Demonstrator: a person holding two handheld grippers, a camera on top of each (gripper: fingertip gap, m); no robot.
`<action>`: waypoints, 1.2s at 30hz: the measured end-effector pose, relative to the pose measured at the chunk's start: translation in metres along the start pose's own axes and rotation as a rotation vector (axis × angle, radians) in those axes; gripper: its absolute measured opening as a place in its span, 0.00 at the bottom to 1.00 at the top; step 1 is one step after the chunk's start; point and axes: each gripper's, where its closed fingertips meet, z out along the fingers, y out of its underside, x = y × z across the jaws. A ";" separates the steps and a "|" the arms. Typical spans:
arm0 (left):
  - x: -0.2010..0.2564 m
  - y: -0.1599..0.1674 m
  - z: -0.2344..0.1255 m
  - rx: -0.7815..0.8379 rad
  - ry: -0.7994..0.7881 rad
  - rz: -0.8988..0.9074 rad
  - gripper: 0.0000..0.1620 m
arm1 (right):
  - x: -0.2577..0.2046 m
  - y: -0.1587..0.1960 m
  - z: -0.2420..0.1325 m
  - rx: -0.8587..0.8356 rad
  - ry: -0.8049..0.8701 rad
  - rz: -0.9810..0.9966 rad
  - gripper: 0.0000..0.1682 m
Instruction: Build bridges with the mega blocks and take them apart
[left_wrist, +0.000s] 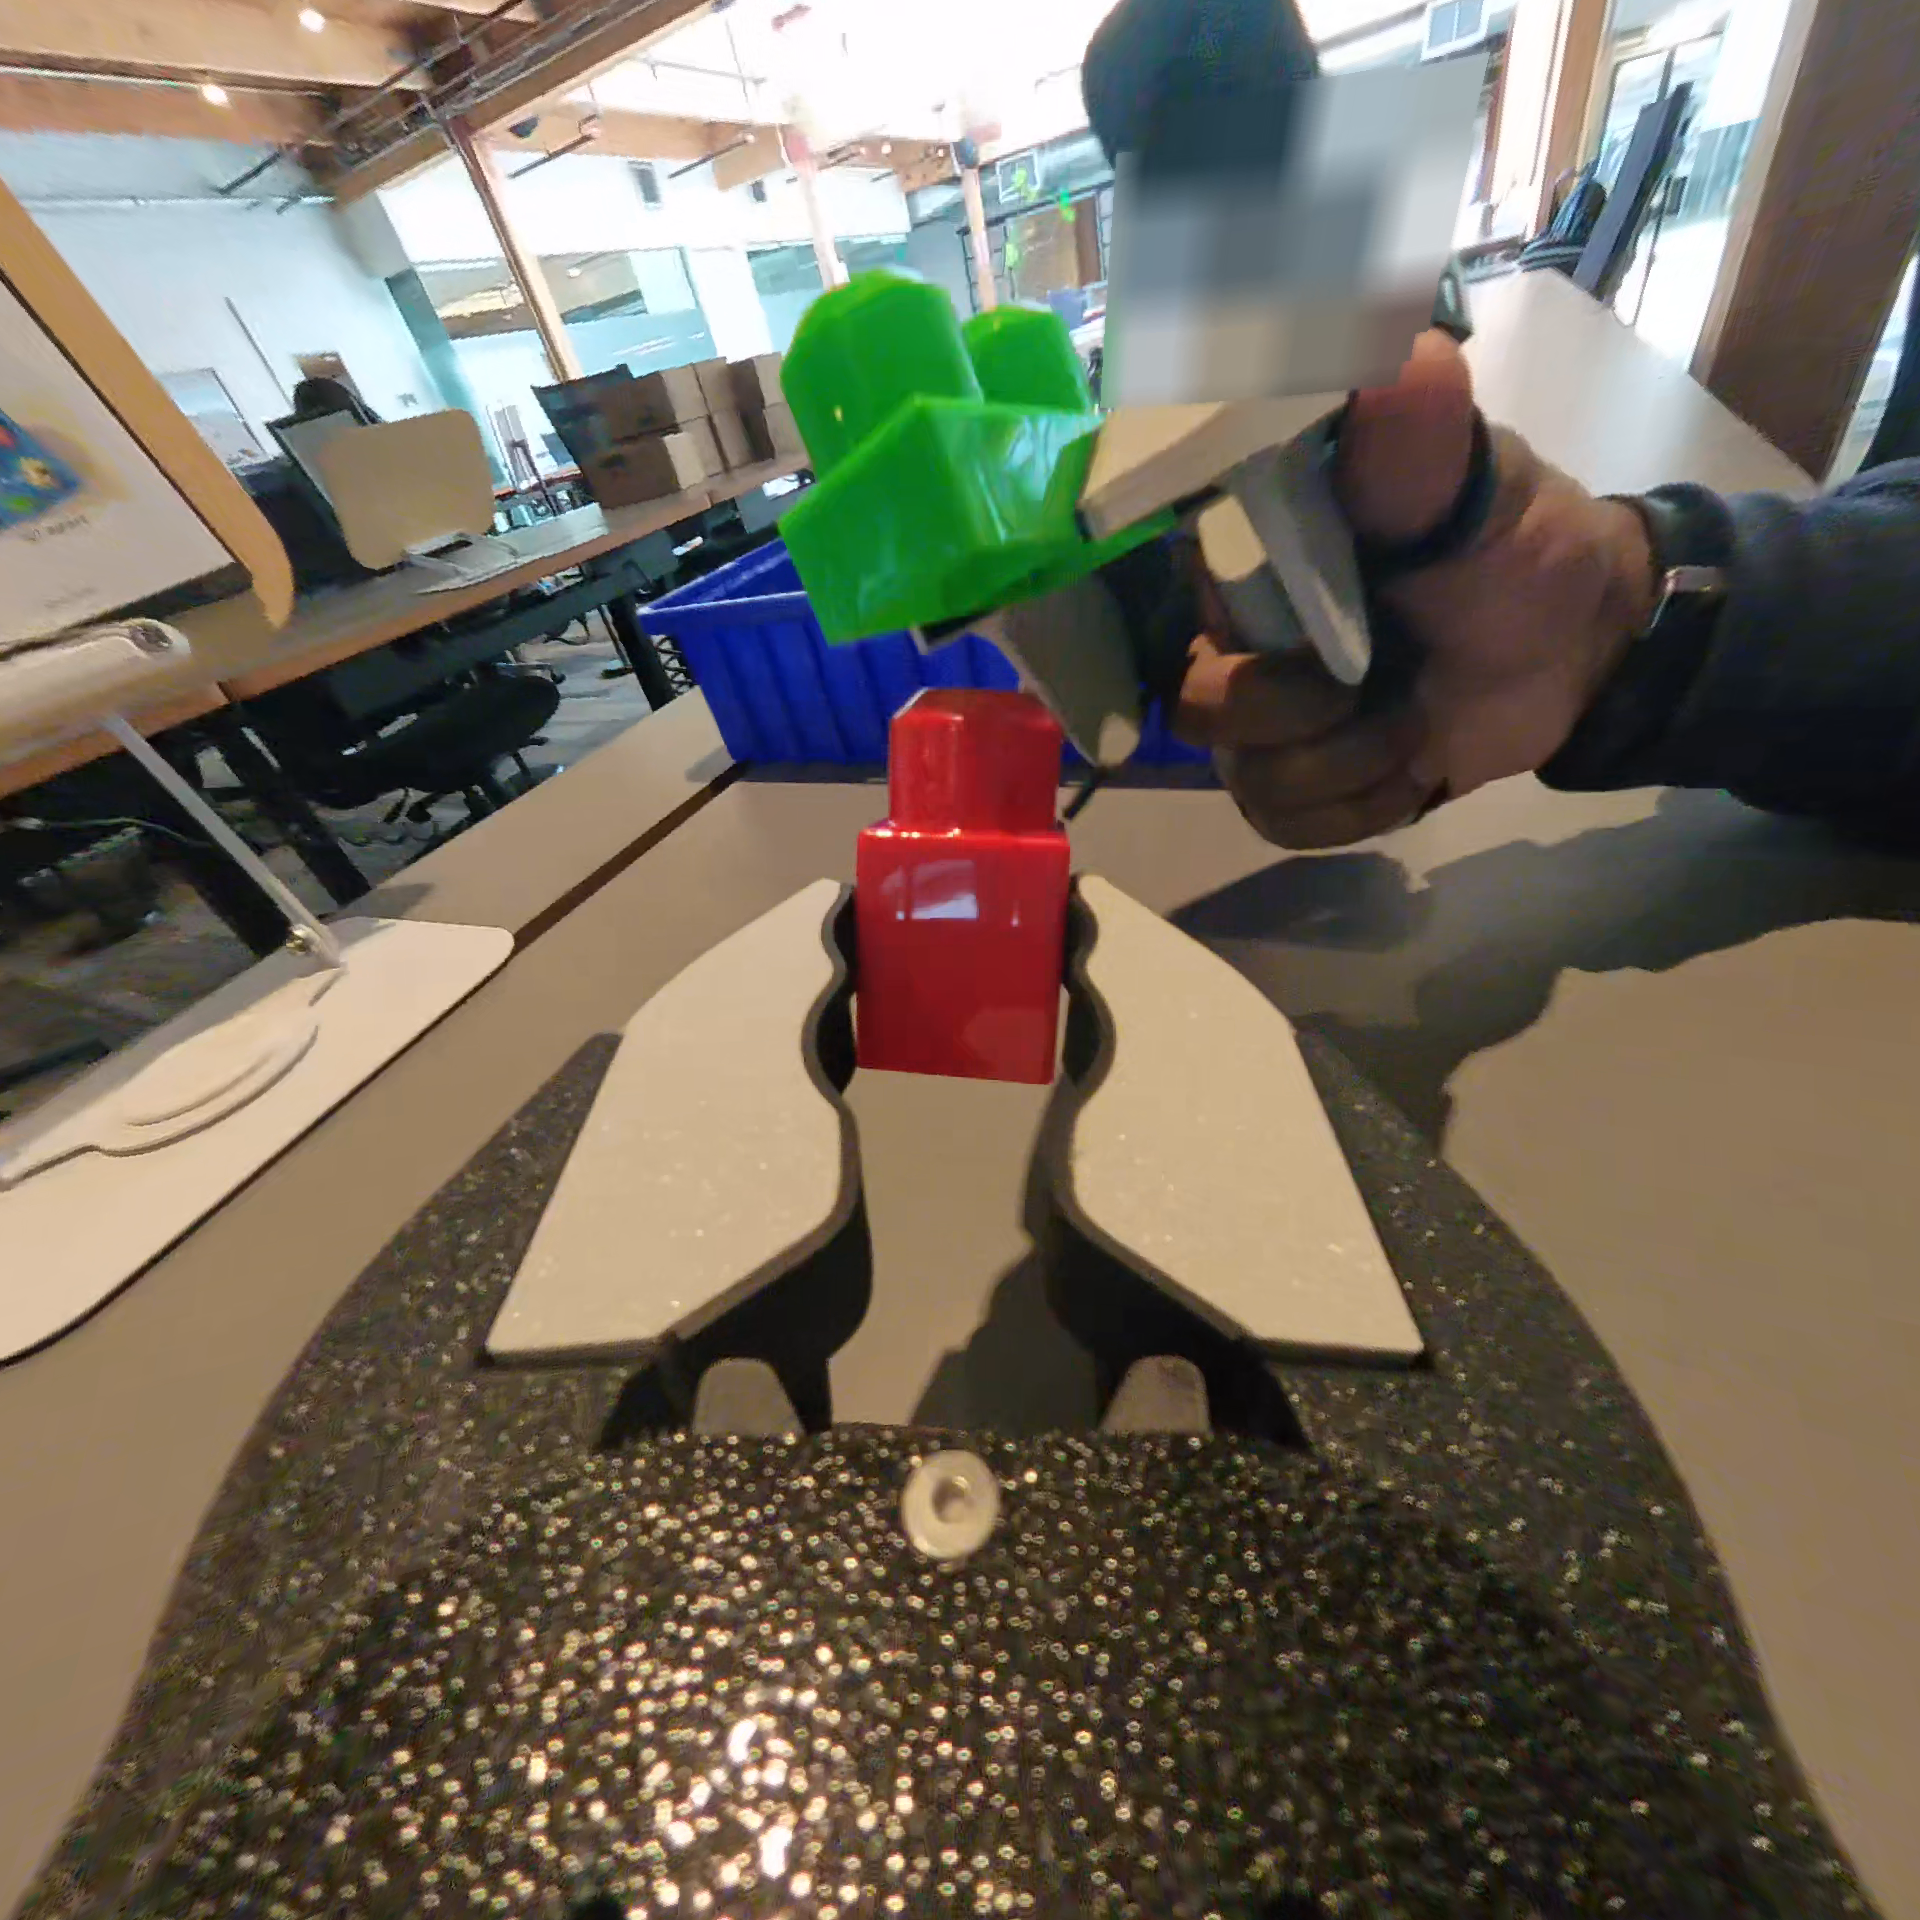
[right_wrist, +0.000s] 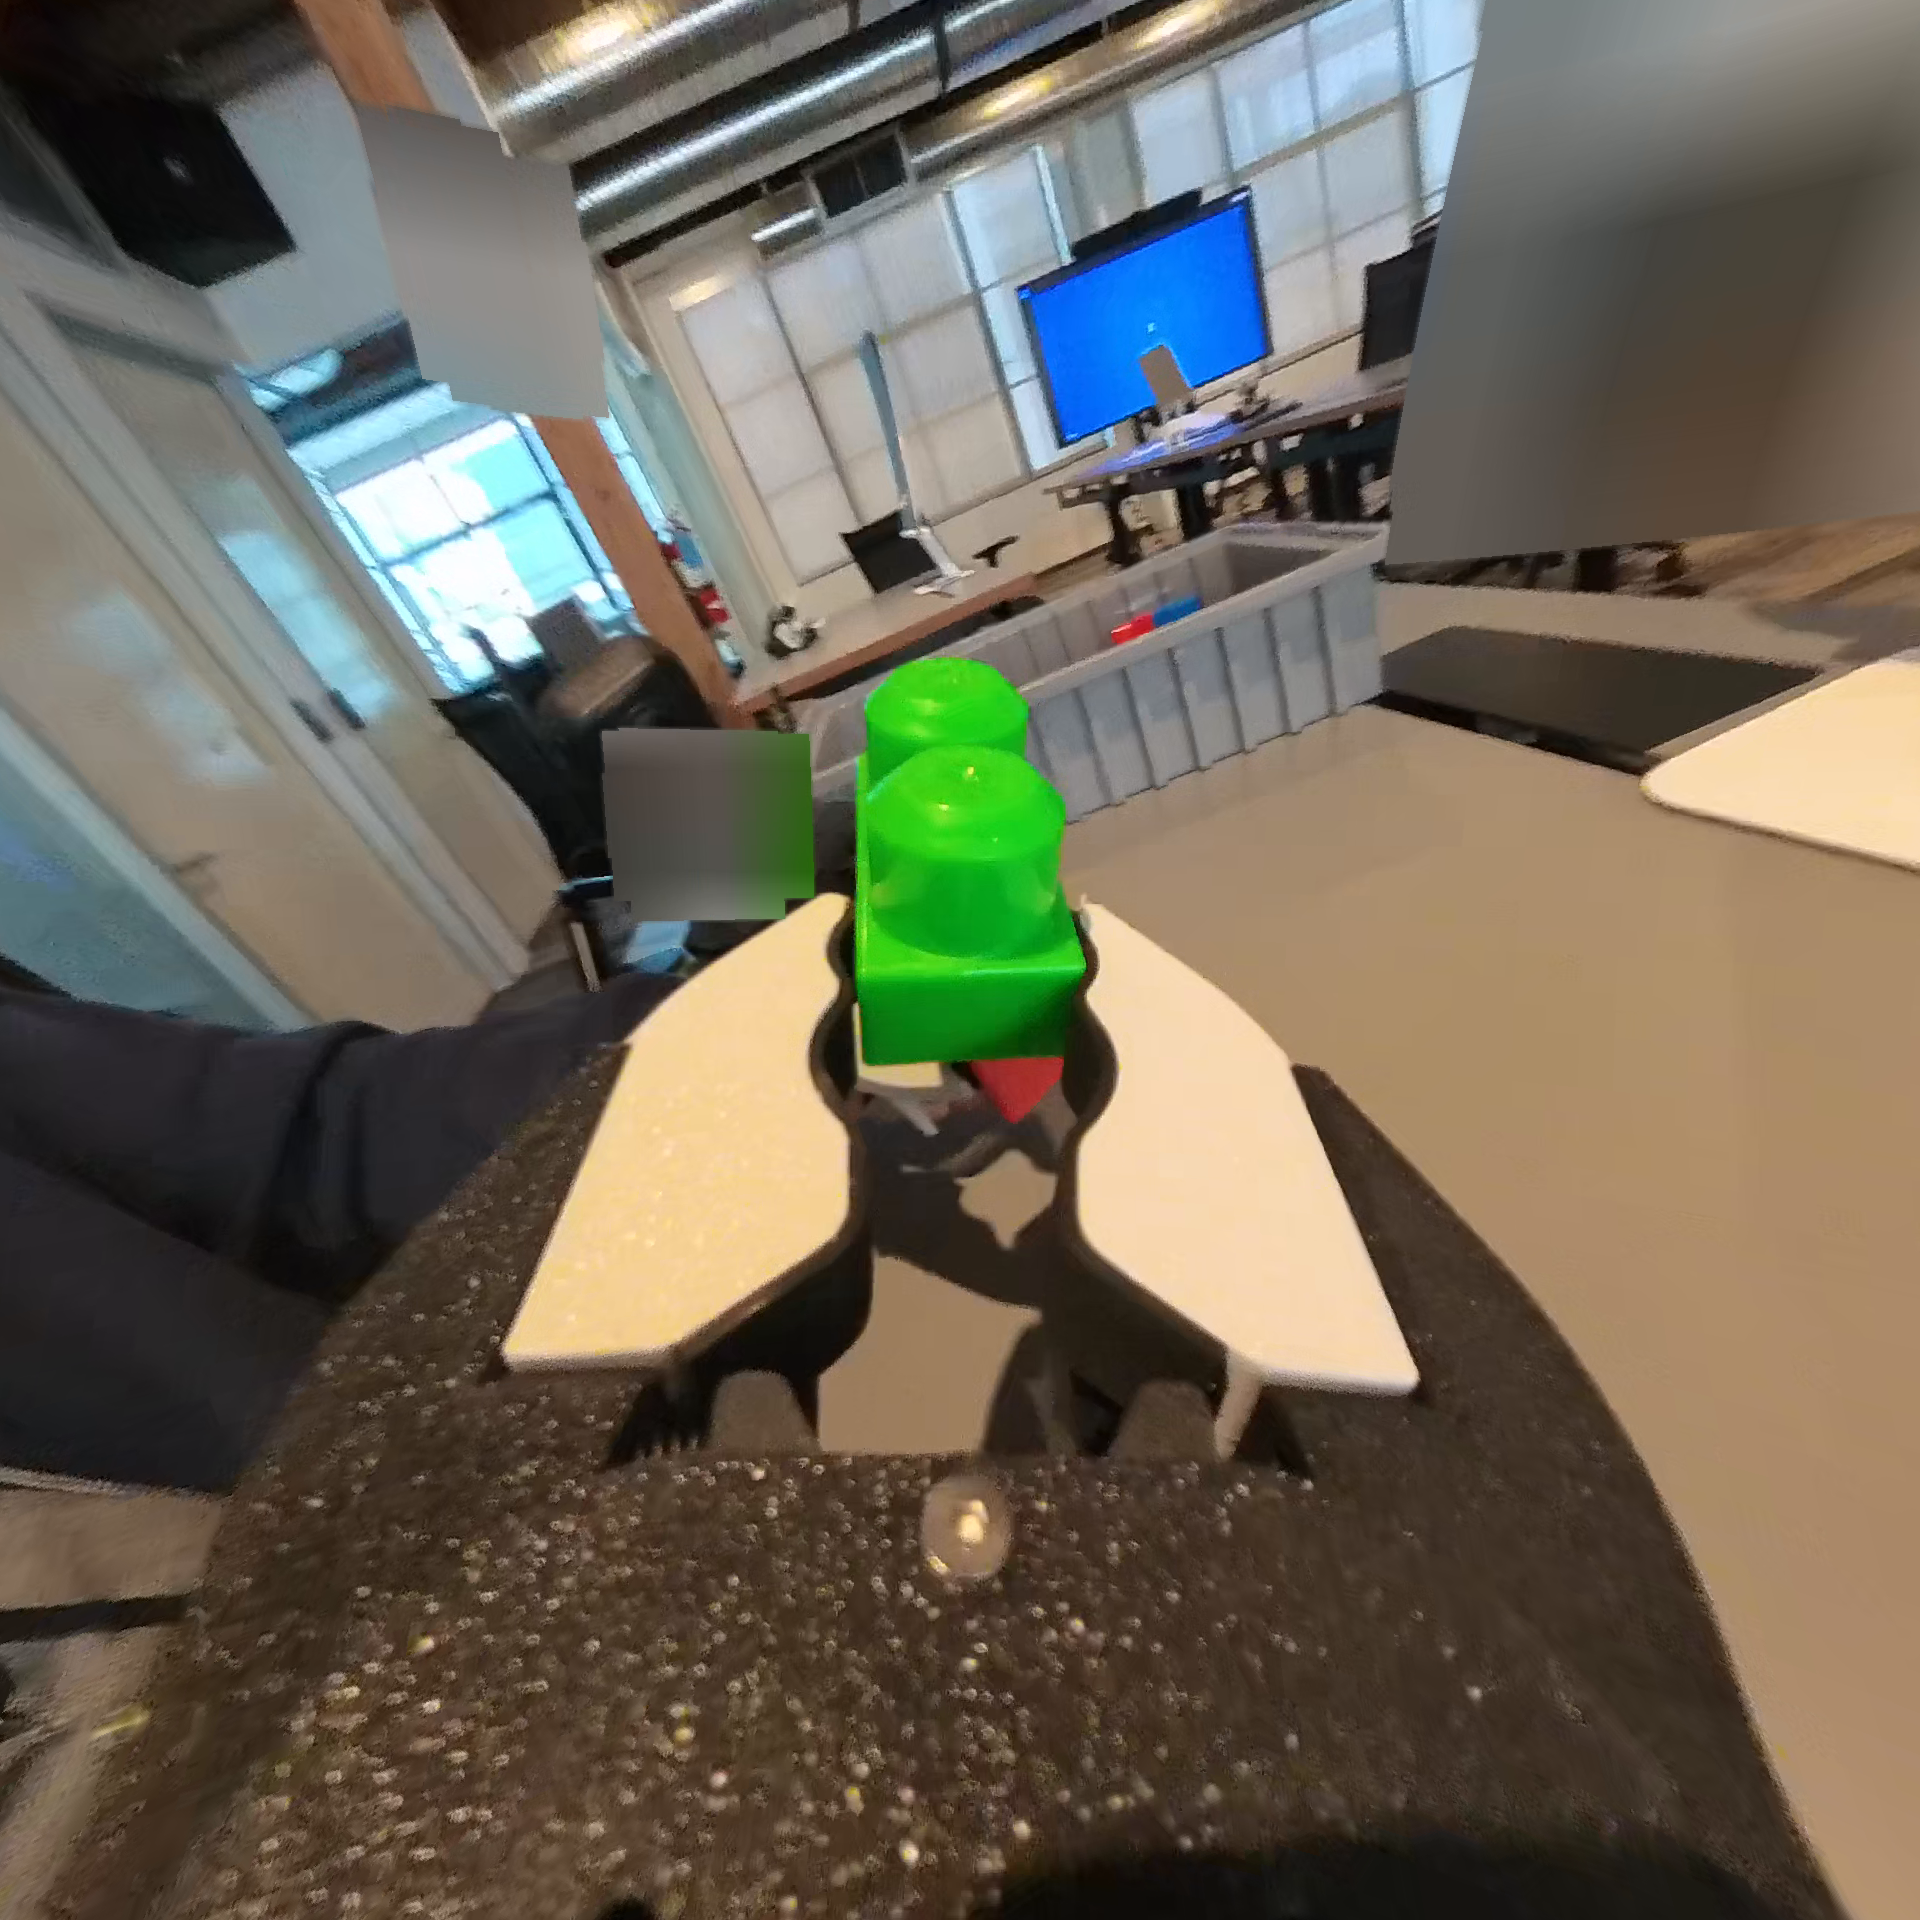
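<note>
My left gripper (left_wrist: 961, 935) is shut on a red one-stud block (left_wrist: 961, 945) and holds it upright above the grey table (left_wrist: 1558, 1195). My right gripper (right_wrist: 961, 971) is shut on a green two-stud block (right_wrist: 961, 914). In the left wrist view the green block (left_wrist: 935, 488) is held tilted, just above and behind the red block's stud, with the right gripper (left_wrist: 1060, 582) and a person's hand (left_wrist: 1434, 644) coming from the right. In the right wrist view a corner of the red block (right_wrist: 1023, 1086) shows below the green one.
A blue bin (left_wrist: 769, 665) stands at the table's far edge behind the blocks. A grey bin (right_wrist: 1195, 665) with red and blue blocks in it sits farther along the table. A white stand base (left_wrist: 208, 1081) lies at the left; it also shows at the right of the right wrist view (right_wrist: 1808, 769). The gap from one gripper's tips to the other's is roughly 5 cm.
</note>
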 end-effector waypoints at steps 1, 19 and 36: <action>0.000 0.001 0.001 0.000 0.005 -0.016 0.22 | 0.001 -0.004 -0.002 -0.003 0.034 -0.039 0.22; 0.019 0.011 0.014 -0.062 0.032 0.048 0.22 | 0.194 -0.019 -0.370 -0.497 1.441 0.112 0.22; 0.025 -0.034 0.003 0.231 0.220 -0.339 0.22 | 0.090 -0.090 -0.172 -0.230 0.847 -0.538 0.33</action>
